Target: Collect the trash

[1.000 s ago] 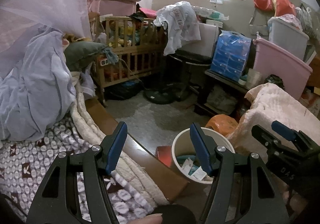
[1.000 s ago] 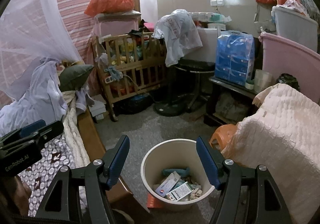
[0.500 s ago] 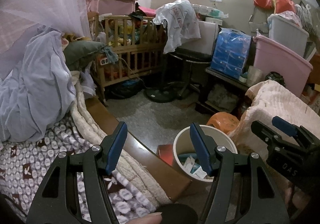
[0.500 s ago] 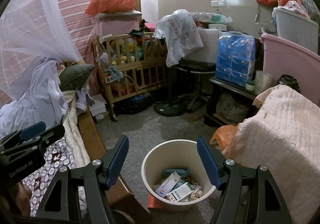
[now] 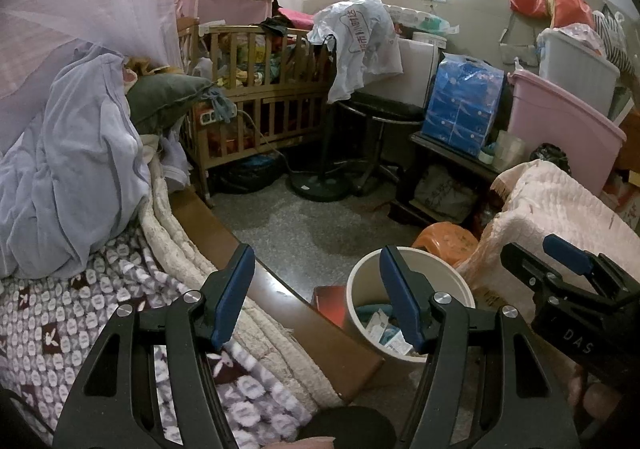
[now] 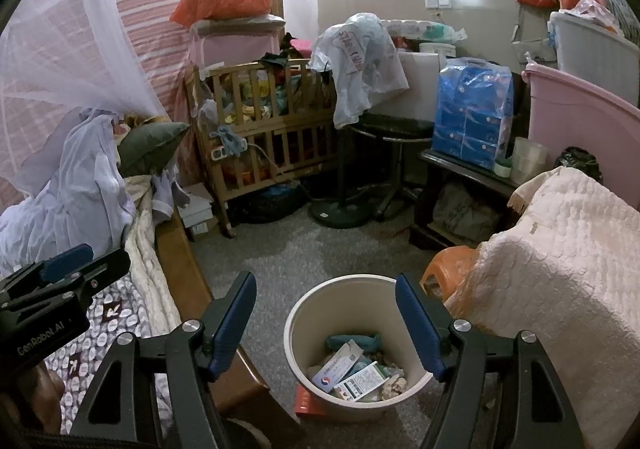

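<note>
Both grippers, left gripper point(image 5: 316, 297) and right gripper point(image 6: 326, 323), gape empty over grey floor point(image 6: 280, 253) beside the bin point(image 6: 304, 313).

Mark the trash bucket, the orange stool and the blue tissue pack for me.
trash bucket point(image 6: 298, 333), right wrist view, inner wall.
orange stool point(image 6: 450, 263), right wrist view, seat top.
blue tissue pack point(image 6: 472, 109), right wrist view, front face.

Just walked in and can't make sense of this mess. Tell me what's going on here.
A person is collecting trash with a hand-held gripper in each hand. Both the left hand-held gripper and the right hand-held gripper are open and hold nothing. The right one hangs over a white bin on the floor between the bed and a blanket-covered seat. The bin already holds small boxes and wrappers. A red flat item lies on the floor against the bin's base.
</note>
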Available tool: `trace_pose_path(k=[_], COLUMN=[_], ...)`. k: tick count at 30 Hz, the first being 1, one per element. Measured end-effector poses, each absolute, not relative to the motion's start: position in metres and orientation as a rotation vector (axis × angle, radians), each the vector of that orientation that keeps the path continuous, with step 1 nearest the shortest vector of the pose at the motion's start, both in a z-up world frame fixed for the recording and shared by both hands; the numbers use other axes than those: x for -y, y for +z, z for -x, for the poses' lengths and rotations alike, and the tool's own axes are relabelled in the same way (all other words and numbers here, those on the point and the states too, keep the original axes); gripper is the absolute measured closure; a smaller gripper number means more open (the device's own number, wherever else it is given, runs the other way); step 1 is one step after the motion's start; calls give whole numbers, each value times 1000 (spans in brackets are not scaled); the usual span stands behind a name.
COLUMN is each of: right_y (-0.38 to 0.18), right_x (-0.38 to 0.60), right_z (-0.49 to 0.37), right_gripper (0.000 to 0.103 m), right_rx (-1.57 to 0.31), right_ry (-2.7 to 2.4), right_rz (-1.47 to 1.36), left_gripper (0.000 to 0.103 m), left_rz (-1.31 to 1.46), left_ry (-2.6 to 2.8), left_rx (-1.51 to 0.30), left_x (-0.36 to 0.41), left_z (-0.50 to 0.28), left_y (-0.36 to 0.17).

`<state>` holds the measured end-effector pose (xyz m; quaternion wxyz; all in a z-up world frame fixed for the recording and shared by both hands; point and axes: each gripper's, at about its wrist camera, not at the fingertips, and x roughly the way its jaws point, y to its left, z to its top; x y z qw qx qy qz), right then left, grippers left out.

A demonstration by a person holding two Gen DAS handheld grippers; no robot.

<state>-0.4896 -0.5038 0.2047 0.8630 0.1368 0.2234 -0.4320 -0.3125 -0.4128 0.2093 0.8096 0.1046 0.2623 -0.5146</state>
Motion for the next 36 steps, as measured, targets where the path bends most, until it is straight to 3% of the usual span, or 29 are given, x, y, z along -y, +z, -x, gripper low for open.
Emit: trace_pose_path(k=[36], right_y=[198], right_x=[505], right_z=[490], right_gripper=[32], right_rx=[-479], right_ry=[-901], right_rz=[-301], left_gripper=[39], left_rz=[-229], left_ry=[-1102], left_rx=[-566], left_x=[412], left_z=[310], left_y=[207])
